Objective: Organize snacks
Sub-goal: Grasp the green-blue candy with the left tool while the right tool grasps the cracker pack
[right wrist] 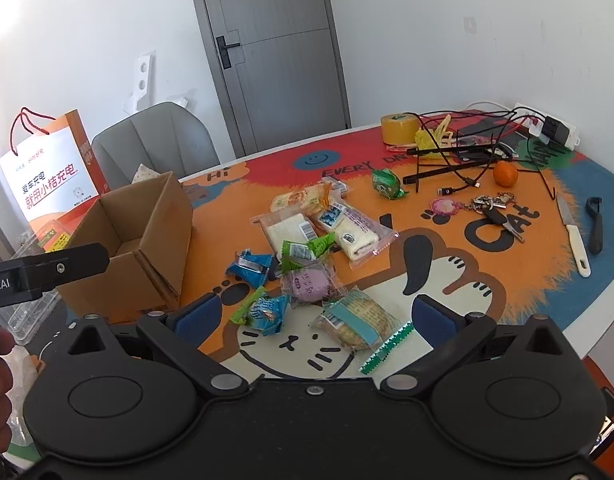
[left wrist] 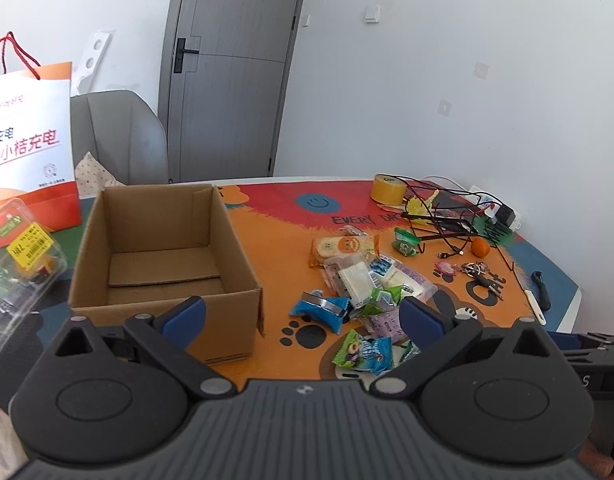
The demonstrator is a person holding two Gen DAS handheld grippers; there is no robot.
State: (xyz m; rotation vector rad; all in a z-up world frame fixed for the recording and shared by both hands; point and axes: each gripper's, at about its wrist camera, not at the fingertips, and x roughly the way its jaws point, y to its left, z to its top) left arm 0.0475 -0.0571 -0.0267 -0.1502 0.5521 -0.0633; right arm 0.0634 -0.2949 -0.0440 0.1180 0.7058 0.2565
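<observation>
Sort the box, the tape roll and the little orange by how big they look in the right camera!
Largest to smallest:
1. cardboard box
2. yellow tape roll
3. orange
The box sits nearer the camera, which enlarges it further.

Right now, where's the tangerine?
The tangerine sits far right on the mat in the right wrist view, among the black cables, just beyond the keys and right of the green snack packet.

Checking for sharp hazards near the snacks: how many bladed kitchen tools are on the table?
2. A white-handled knife lies near the table's right edge, and a black peeler lies just right of it, apart. Others could be hidden under the cable tangle.
</observation>
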